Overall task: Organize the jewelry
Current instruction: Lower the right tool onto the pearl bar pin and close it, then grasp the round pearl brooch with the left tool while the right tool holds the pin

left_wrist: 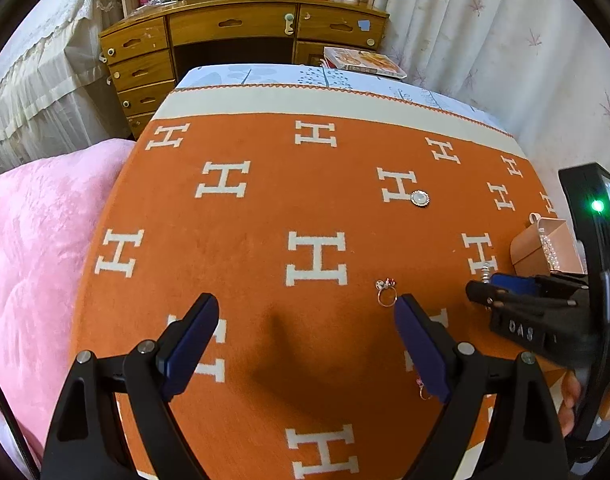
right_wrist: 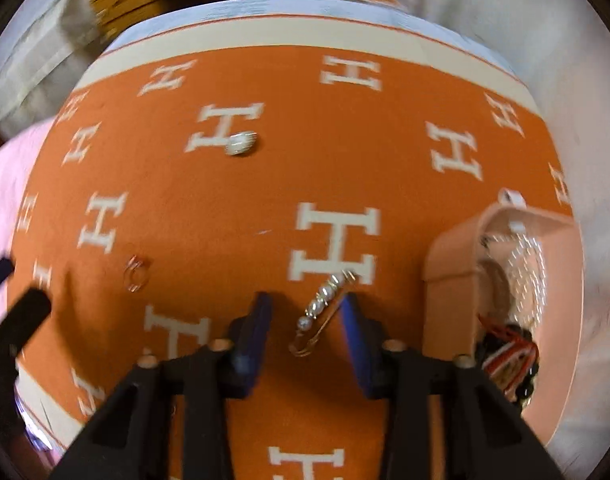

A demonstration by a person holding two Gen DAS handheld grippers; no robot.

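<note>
- Straddling the pearl-studded silver hair clip (right_wrist: 325,312), the right gripper (right_wrist: 307,320) stands narrowly parted, pads not yet pressing; clip lies diagonally, beside the peach jewelry box (right_wrist: 449,280).
- Left gripper (left_wrist: 307,320) gapes wide, empty, farther from the clip.

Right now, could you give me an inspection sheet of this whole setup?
Surface: orange blanket with white H letters.
Job's things: pearl clip, ring, round brooch, pink box holding jewelry.
Clutter: nothing seen on the blanket.
Grippers: left gripper open, empty; right gripper straddles the clip, jaws narrow, pads not pressing.
Cables: nothing seen.
Surroundings: wooden desk, curtains, pink quilt.
</note>
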